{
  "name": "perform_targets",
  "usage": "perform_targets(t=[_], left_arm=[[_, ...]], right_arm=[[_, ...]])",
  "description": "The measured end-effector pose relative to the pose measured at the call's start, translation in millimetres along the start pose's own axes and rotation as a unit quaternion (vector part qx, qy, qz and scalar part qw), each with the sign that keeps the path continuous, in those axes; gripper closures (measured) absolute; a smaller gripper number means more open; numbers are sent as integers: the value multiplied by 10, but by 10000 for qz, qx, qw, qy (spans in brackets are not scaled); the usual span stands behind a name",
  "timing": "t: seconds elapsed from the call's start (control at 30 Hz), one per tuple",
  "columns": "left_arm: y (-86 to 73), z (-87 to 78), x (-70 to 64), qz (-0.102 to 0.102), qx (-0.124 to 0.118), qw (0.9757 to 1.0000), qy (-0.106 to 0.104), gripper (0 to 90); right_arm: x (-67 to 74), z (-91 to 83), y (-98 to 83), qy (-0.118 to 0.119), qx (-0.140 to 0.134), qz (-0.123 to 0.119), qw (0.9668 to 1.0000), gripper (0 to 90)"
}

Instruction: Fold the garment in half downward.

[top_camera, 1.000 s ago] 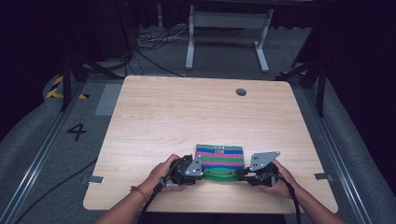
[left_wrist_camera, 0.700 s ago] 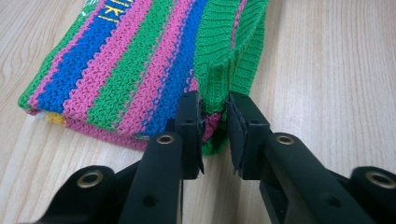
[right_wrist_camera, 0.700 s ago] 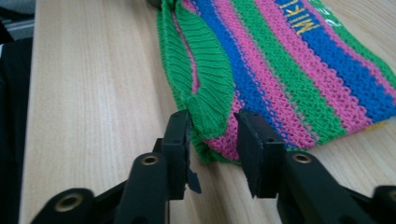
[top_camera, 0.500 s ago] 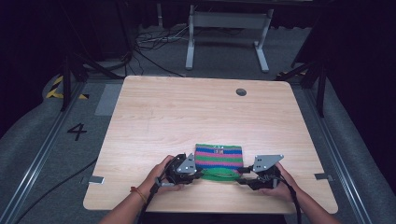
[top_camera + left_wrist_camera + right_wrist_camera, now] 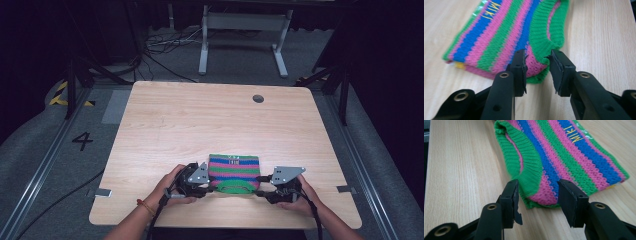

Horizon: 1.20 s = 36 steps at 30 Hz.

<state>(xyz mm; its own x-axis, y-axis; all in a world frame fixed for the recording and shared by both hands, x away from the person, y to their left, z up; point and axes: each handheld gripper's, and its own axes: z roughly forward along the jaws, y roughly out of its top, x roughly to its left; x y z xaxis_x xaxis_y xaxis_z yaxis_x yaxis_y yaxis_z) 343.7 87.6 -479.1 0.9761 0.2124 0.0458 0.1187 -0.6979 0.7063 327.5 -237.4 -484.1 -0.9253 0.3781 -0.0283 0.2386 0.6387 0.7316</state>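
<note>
I see my left claw (image 5: 537, 72) and right claw (image 5: 537, 202) both gaping. Each flanks a near corner of the striped knit (image 5: 234, 170) on the surface (image 5: 200, 120).

Beyond the worktop (image 5: 200, 125) stands a grey metal stand (image 5: 243, 37); cables (image 5: 165, 45) lie left of that stand.

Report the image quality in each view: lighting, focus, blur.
High view: table evenly lit, surrounding floor dark, image soft. Left gripper view: knit garment fairly sharp near the jaws, its far end and yellow lettering blurred. Right gripper view: stitches crisp mid-frame, left gripper and right gripper both slightly soft up close.
</note>
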Motion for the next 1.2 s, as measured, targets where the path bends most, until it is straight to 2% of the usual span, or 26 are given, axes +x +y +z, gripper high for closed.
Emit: perform_targets(t=[0.17, 0.2, 0.23, 0.27, 0.33, 0.43, 0.47, 0.57, 0.73, 0.87, 1.07, 1.2], left_arm=[[10, -55, 9, -24, -7, 9999, 139, 606], [12, -88, 18, -100, -62, 9996, 259, 575], [12, -88, 18, -100, -62, 9996, 259, 548], [12, -110, 25, -136, -52, 9992, 364, 548], [3, -147, 43, -156, -38, 9991, 391, 517], [-21, -208, 77, -342, -37, 9985, 435, 491], [-27, -224, 84, -353, -24, 9985, 429, 486], [-48, -272, 97, -369, 140, 9974, 603, 436], [-167, -411, 121, -512, 301, 9950, 801, 380], [-276, -529, 139, -662, 301, 9930, 933, 353], [-397, -641, 134, -681, 382, 9917, 1018, 351], [-512, -718, 125, -703, 533, 9903, 1070, 340]], right_arm=[[-34, -78, 33, -159, -68, 13, 9999, 490], [-41, -94, 39, -185, -65, 13, 9998, 486], [-41, -94, 39, -185, -65, 13, 9998, 486], [-50, -109, 43, -201, -58, 5, 9998, 481], [-59, -132, 42, -235, -48, 17, 9997, 470], [-87, -169, 28, -297, 54, 37, 9995, 447], [-95, -182, 23, -329, 82, 26, 9994, 441], [-126, -243, 17, -441, 104, 49, 9990, 431], [-162, -378, -14, -640, 156, 25, 9978, 408], [-185, -480, -82, -756, 169, 90, 9970, 404], [-209, -604, -182, -907, 209, 187, 9955, 398], [-220, -714, -268, -1071, 247, 242, 9936, 384]])
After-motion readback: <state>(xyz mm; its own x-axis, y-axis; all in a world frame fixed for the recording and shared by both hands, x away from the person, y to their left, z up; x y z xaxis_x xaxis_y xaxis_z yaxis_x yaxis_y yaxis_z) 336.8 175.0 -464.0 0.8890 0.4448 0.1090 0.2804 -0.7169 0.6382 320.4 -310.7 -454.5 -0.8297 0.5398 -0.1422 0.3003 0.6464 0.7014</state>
